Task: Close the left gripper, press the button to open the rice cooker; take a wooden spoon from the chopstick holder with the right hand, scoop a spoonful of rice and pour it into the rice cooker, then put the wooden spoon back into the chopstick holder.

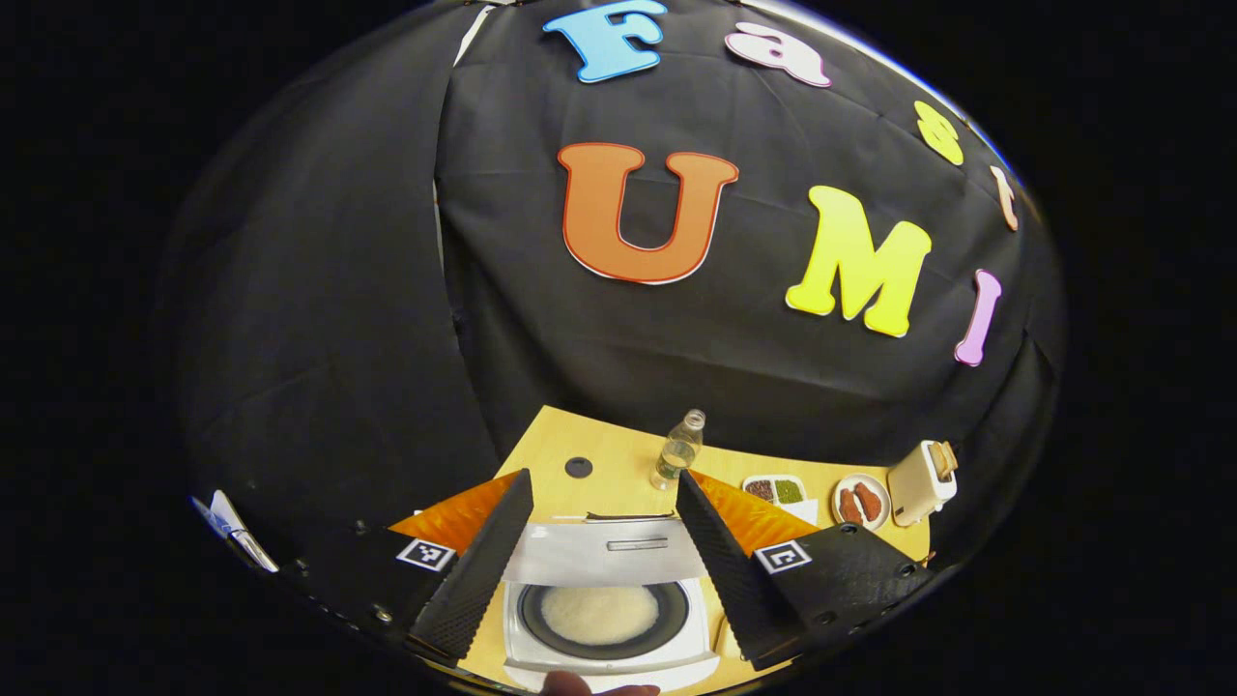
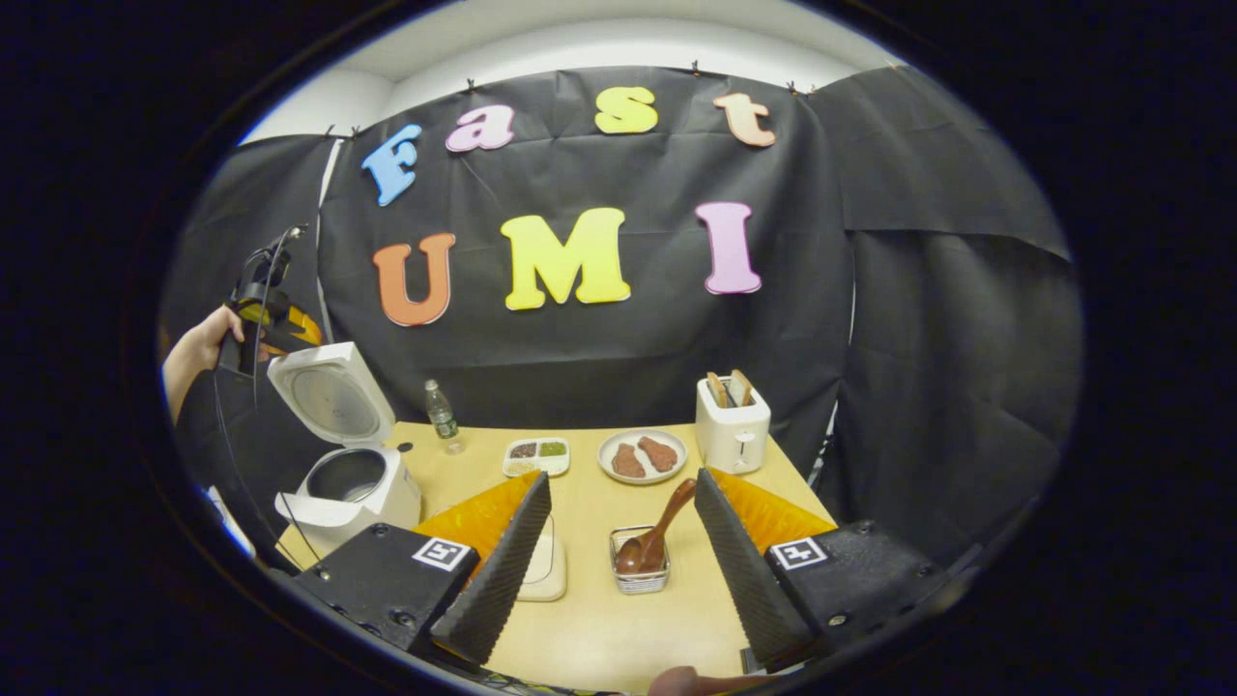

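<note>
**Cooker open, spoon back in its holder**

The cooker (image 2: 353, 474) stands at the table's (image 2: 599, 619) left end with its lid (image 2: 329, 391) tipped up, so the button press is done. Looking down from my left claw (image 1: 604, 536), I see white rice lying in the inner pot (image 1: 599, 616); I judge the scoop has gone in, though I cannot tell how much of that rice came from it.

My left claw hangs above the open cooker, fingers spread wide, holding nothing. My right claw (image 2: 618, 536) is also spread and empty, low over the table's near edge.

Between its fingers, farther off, sits the holder (image 2: 640, 572), a small wire basket. The spoon (image 2: 657, 536) stands in it, bowl down, handle leaning up and to the right, apart from both fingers.

By how things lie, every step looks finished.
</note>
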